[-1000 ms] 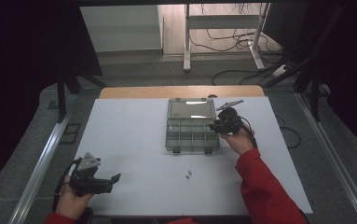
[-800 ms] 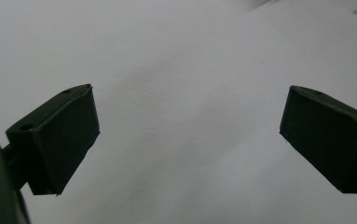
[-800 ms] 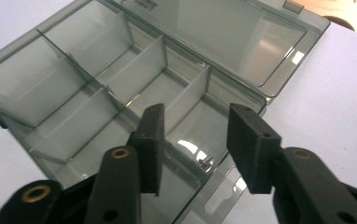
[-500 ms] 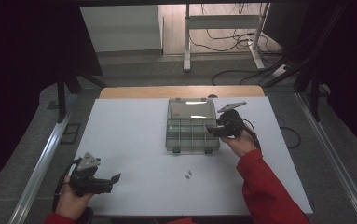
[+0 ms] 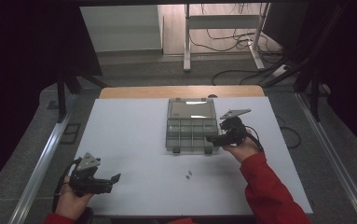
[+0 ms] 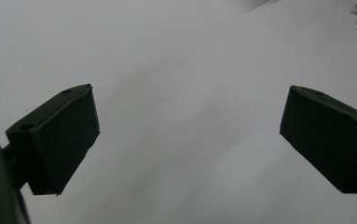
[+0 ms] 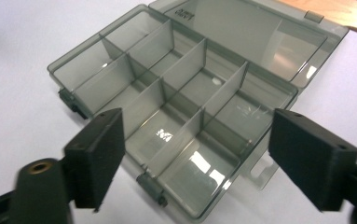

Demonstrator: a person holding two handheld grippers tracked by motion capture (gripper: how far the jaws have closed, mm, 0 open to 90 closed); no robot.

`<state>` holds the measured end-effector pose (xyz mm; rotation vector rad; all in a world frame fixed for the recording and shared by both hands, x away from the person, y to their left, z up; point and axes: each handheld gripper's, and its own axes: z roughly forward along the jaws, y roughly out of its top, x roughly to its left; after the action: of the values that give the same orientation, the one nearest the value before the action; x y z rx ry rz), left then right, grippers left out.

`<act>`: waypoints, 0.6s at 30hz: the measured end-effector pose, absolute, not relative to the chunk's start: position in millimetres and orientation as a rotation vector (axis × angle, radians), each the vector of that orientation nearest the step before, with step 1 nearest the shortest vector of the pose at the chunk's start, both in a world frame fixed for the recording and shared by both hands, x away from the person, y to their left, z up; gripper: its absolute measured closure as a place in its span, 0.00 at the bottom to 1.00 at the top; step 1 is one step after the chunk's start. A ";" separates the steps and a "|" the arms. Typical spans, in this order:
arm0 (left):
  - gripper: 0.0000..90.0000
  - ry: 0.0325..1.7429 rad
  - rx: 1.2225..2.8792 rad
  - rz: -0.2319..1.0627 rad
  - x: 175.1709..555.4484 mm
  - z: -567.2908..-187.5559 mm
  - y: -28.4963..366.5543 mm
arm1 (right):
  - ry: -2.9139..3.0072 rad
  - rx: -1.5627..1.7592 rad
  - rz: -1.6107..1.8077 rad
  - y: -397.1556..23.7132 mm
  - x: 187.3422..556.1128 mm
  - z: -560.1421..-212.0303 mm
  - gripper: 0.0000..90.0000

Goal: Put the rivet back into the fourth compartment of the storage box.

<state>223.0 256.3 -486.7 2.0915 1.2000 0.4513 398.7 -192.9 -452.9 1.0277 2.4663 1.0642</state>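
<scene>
The right gripper (image 5: pixel 212 138) has been drawing back from the compartment box (image 5: pixel 191 131), its fingers just opening wide with nothing between them. The box is lying open mid-worktop (image 5: pixel 134 140), a small metal piece (image 7: pixel 164 134) in one compartment. Two small screws (image 5: pixel 188 174) are lying in front. The left gripper (image 5: pixel 115 179) is hovering near the worktop's front left corner, fingers wide.
</scene>
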 end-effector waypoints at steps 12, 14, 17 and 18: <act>0.05 1.195 2.095 0.450 222.9 -486.6 256.1 | 2.471 1.009 1.062 -187.1 376.8 -454.1 0.00; 0.05 1.196 2.095 0.452 222.9 -486.6 256.0 | 2.476 0.988 1.058 -186.6 372.3 -454.8 0.00; 0.05 1.195 2.096 0.452 222.8 -486.6 256.0 | 2.485 0.963 1.055 -185.6 367.4 -455.1 0.00; 0.05 1.193 2.097 0.451 222.8 -486.6 256.0 | 2.489 0.955 1.053 -185.0 364.7 -455.2 0.00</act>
<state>222.8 256.0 -486.6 2.0968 1.1934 0.4508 364.7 -185.0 -455.2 0.9553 2.4888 1.0526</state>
